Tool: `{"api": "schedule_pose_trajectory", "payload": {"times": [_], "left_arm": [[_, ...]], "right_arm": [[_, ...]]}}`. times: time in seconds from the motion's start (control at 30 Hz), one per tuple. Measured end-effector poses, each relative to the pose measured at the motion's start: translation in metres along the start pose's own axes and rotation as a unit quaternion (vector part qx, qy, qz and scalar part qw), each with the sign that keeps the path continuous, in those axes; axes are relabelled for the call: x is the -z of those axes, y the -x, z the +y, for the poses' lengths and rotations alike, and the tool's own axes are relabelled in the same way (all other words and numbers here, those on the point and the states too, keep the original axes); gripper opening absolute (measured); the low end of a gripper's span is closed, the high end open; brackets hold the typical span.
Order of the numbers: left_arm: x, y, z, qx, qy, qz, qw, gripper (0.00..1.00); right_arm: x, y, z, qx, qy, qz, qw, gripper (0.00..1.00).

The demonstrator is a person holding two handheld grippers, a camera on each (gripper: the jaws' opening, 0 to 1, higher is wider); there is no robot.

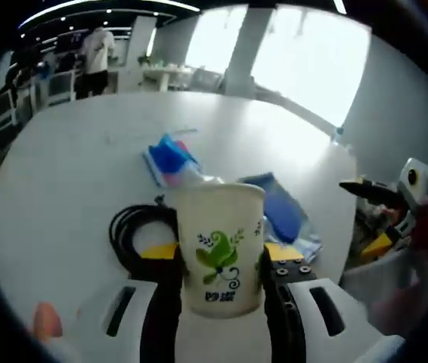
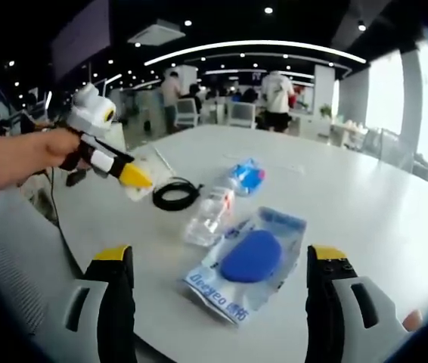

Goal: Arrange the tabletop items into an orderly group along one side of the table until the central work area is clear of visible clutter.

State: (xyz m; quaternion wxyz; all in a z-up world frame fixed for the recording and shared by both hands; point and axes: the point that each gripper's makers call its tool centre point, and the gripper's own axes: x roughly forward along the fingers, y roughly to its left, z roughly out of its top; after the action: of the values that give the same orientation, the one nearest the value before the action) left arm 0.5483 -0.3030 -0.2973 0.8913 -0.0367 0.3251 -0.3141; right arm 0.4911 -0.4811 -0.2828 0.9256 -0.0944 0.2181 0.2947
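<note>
My left gripper [image 1: 220, 255] is shut on a white paper cup [image 1: 220, 227] with a green flower print, held upright above the white table [image 1: 70, 174]. Behind the cup lie a coiled black cable [image 1: 132, 227], a clear bottle with a blue label [image 1: 172, 160] and a blue item in a plastic bag [image 1: 283, 212]. My right gripper [image 2: 219, 261] stands wide open just over that bagged blue item [image 2: 250, 257]. Past it lie the bottle [image 2: 212, 212] and the cable [image 2: 176, 194]. At the left a hand [image 2: 25, 155] holds the left gripper [image 2: 127, 174].
The round table's [image 2: 365, 204] edge curves close at the near side, with a grey chair [image 2: 17, 249] beside it. My right gripper [image 1: 380, 215] comes in at the table's right edge. People [image 2: 278, 94], desks and chairs stand far behind.
</note>
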Motion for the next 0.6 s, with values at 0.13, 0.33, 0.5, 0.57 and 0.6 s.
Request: {"api": "schedule_pose_trajectory", "payload": {"times": [0.13,0.33,0.5,0.57,0.6], "left_arm": [[-0.007,0.003,-0.004,0.010,-0.009,-0.024,0.9996,0.39],[-0.014,0.008,-0.003,0.014,-0.011,-0.046,0.9988,0.39],[-0.021,0.012,-0.001,0.017,-0.013,-0.069,0.9974,0.39],[-0.024,0.013,0.000,0.018,-0.015,-0.081,0.9964,0.39],[-0.025,0.014,0.001,0.019,-0.011,-0.085,0.9961,0.39]], "right_arm": [[0.000,0.000,0.001,0.000,0.007,0.002,1.0000,0.95],[-0.001,0.000,0.002,0.000,0.018,0.006,0.9998,0.95],[-0.001,0.000,0.002,0.000,0.017,0.006,0.9998,0.95],[-0.002,0.000,0.002,0.000,0.018,0.006,0.9998,0.95],[-0.002,0.000,0.002,0.000,0.018,0.005,0.9998,0.95]]}}
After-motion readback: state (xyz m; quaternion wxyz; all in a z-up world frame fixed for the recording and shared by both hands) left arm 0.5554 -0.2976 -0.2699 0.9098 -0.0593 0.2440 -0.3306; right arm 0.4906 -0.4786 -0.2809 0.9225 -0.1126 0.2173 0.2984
